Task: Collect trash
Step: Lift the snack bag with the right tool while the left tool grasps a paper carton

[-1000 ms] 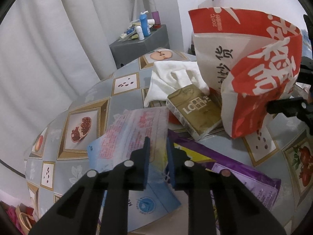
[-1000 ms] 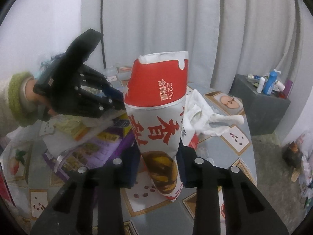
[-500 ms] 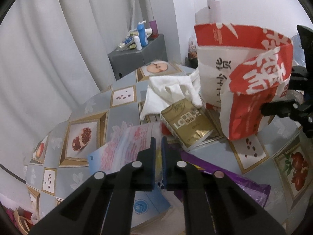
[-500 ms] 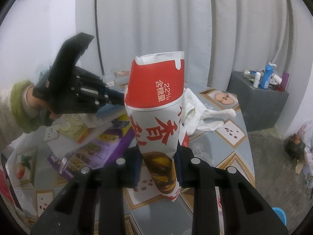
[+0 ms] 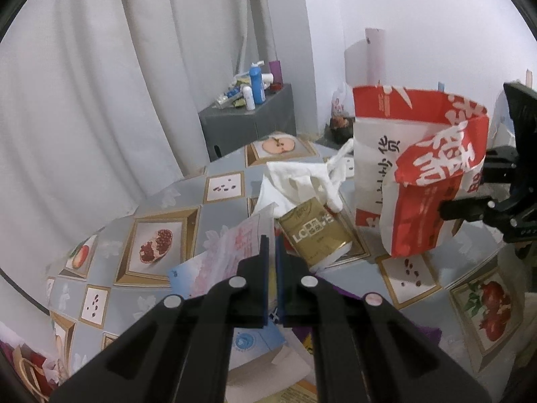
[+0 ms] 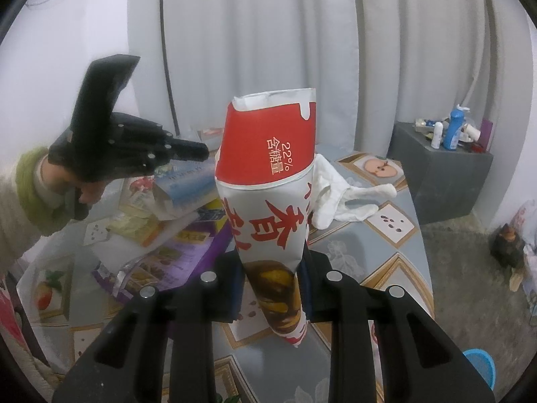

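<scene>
While right gripper (image 6: 272, 288) grips the red-and-white paper bag (image 6: 272, 184), left gripper (image 5: 272, 262) pinches a blue-and-pink wrapper (image 5: 231, 255); gold box (image 5: 315, 231) and purple packet (image 6: 174, 258) remain uncollected.

One red-and-white paper bag (image 6: 268, 181) is standing at twelve o'clock from the right camera, with one white cloth (image 6: 339, 198) lying at one o'clock. One gold box (image 5: 313, 231) and one pale blue wrapper (image 5: 228, 262) are showing at twelve o'clock from the left camera, while one purple packet (image 6: 174, 255) is lying at ten o'clock in the right view.
</scene>
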The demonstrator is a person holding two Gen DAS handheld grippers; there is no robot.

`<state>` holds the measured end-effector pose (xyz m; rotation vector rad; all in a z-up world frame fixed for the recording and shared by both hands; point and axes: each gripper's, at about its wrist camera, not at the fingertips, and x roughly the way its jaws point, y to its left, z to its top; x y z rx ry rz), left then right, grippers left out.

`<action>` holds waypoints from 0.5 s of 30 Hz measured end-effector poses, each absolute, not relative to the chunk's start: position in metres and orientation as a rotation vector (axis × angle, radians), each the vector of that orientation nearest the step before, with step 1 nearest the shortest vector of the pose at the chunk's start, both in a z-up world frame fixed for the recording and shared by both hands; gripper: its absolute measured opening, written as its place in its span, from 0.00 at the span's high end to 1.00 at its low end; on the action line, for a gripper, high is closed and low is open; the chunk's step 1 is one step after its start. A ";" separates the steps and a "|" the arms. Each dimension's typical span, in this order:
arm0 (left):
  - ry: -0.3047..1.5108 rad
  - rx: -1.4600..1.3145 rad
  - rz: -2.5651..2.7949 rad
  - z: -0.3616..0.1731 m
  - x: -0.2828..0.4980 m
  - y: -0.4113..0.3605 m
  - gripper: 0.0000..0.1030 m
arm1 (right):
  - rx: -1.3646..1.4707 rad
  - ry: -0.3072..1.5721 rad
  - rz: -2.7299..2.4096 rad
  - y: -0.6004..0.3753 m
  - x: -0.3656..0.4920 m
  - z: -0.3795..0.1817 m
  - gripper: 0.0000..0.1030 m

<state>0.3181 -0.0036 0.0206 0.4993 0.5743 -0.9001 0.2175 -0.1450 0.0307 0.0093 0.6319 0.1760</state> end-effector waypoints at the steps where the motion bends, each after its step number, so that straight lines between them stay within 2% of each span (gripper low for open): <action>1: 0.566 0.495 -0.897 0.023 0.316 -0.002 0.97 | 0.011 0.629 0.175 -0.145 0.215 0.032 0.76; 15: 0.473 0.434 -0.896 0.064 0.278 0.010 0.98 | 0.019 0.574 0.171 -0.149 0.180 0.051 0.76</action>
